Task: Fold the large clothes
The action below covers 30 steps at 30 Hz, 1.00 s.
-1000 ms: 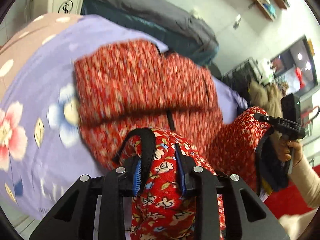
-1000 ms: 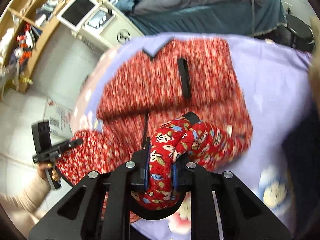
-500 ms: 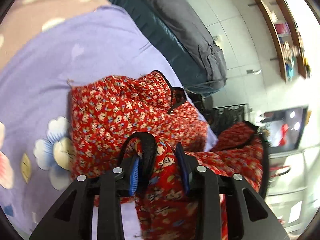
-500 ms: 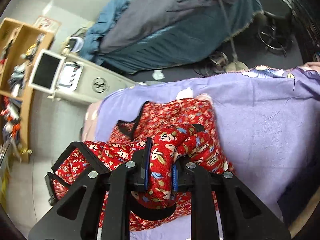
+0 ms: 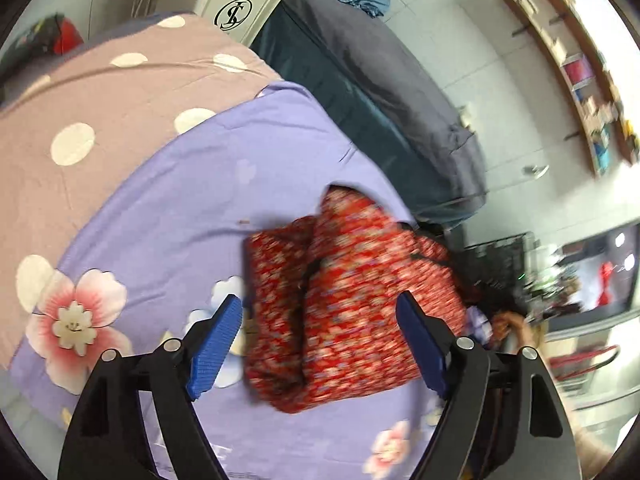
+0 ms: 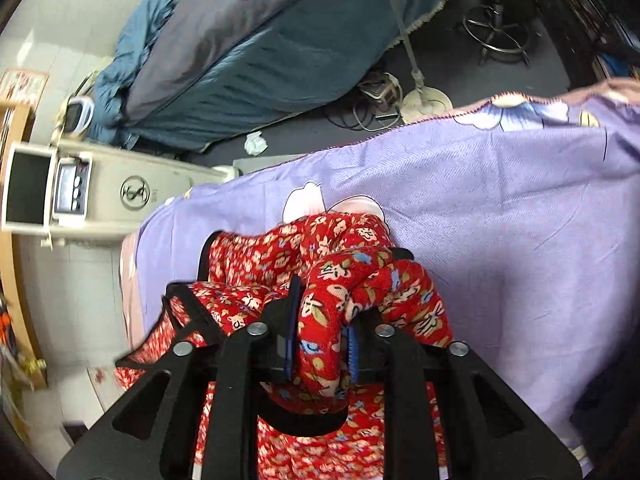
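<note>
**Left grip released, right grip clenched on the red floral garment**

One garment only: a red floral padded garment point(image 5: 352, 304) with black trim, lying bunched and partly folded on the lilac flowered bedsheet point(image 5: 168, 208). Seen from the left wrist, blurred, straight ahead of the left gripper point(image 5: 320, 344) and framed between its two blue pads point(image 5: 216, 344), but not touching either. Jaws spread wide, nothing held. Long axis of the bundle roughly along the line of the fingers, running away from the camera toward the far edge of the sheet.

From the right wrist, a thick roll of the same red floral cloth point(image 6: 340, 280) pinched in the right gripper point(image 6: 320, 344), fingers closed tight on it, the rest of the fabric trailing below and to the left of the jaws. Black edging visible at the left of the fold.

Right hand therefore the one in contact; left hand near, free, facing the pile squarely. Probably a fold about to be laid down or smoothed: next move likely a matter of carrying the gripped roll over the body of the garment, with the free left tool ready to take an edge or pin the pile. Risk, as a judgement: thick quilted cloth slipping or springing back once let go.

Two grippers counted, one sheet, and a pinkish spotted cover point(image 5: 100, 92) beyond it. Dark blue-grey covered bed point(image 6: 260, 36) and a beige machine point(image 6: 112, 196) farther off.
</note>
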{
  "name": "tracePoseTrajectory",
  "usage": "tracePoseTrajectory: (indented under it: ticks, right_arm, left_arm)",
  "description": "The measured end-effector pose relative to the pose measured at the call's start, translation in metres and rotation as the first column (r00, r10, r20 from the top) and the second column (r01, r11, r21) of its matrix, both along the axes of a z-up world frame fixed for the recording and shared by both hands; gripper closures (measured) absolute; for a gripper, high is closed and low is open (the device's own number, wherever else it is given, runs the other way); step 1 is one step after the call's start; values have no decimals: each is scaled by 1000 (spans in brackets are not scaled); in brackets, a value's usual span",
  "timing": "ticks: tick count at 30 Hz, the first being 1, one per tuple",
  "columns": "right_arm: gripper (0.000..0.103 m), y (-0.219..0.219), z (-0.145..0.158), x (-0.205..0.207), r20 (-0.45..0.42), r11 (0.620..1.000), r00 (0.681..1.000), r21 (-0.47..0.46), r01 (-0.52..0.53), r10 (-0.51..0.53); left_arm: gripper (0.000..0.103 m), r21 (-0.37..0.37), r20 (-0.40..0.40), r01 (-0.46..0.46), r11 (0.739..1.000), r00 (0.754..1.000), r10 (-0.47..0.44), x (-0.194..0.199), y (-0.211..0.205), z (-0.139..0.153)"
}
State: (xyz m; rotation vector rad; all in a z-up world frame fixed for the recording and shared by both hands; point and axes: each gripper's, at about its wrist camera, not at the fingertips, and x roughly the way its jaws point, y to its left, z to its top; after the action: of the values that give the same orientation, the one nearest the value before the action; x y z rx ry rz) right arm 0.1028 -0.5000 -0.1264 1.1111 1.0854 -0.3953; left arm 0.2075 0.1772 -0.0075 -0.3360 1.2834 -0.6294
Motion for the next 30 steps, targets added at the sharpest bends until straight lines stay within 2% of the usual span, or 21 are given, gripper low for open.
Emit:
tracePoseTrajectory:
  ticks: [2, 3, 4, 6, 8, 11, 12, 14, 15, 16, 17, 20, 23, 27, 28, 30]
  right_arm:
    - [67, -1, -5, -6, 24, 994, 995, 60, 94, -95]
    - [57, -2, -6, -9, 44, 988, 991, 92, 121, -126]
    - [52, -2, -4, -12, 78, 983, 985, 118, 142, -152]
    - [50, 0, 6, -13, 104, 987, 986, 100, 123, -133]
    - [49, 7, 20, -11, 117, 997, 991, 42, 58, -63]
    - [35, 16, 44, -15, 166, 999, 986, -53, -7, 16]
    - [31, 20, 55, -18, 186, 993, 981, -115, -29, 50]
    - [30, 28, 71, -23, 203, 974, 973, -219, -63, 108]
    - [26, 32, 78, -25, 196, 957, 970, -276, -84, 142]
    - [16, 36, 80, -27, 169, 940, 971, -324, -106, 168]
    - [14, 38, 78, -28, 129, 923, 974, -361, -129, 187]
    - [14, 41, 58, -32, 48, 910, 978, -376, -172, 205]
    - [14, 48, 20, -35, -43, 906, 968, -344, -245, 246]
    - [16, 64, -8, -36, -75, 881, 947, -349, -320, 314]
    - [25, 68, -10, -34, -72, 875, 944, -359, -326, 322]
    - [37, 72, -12, -30, -85, 866, 939, -367, -340, 333]
  left_arm:
    - [24, 28, 20, 7, 1000, 1000, -7, -13, -10, -11]
    - [22, 37, 30, 0, 999, 1000, -2, -18, -14, -17]
    - [22, 42, 39, -8, 999, 999, 6, -22, -19, -24]
    - [22, 52, 38, -32, 998, 999, 30, -28, -29, -41]
    - [22, 66, 34, -29, 997, 999, 26, -30, -39, -54]
    - [22, 118, 61, 7, 993, 998, -15, -33, -59, -65]
    - [22, 126, 69, 19, 992, 997, -28, -32, -62, -67]
    - [21, 166, 98, 52, 985, 993, -69, -32, -72, -70]
    - [20, 180, 108, 64, 982, 991, -84, -32, -77, -71]
    - [17, 195, 117, 77, 978, 988, -101, -31, -81, -74]
    - [16, 203, 121, 82, 976, 987, -109, -30, -83, -75]
    - [15, 216, 122, 99, 971, 984, -127, -28, -90, -84]
    - [13, 208, 112, 111, 972, 984, -136, -28, -95, -92]
    - [12, 214, 111, 128, 968, 982, -155, -31, -108, -99]
    - [12, 217, 114, 135, 967, 980, -162, -32, -112, -101]
    - [13, 226, 123, 156, 961, 975, -187, -34, -123, -104]
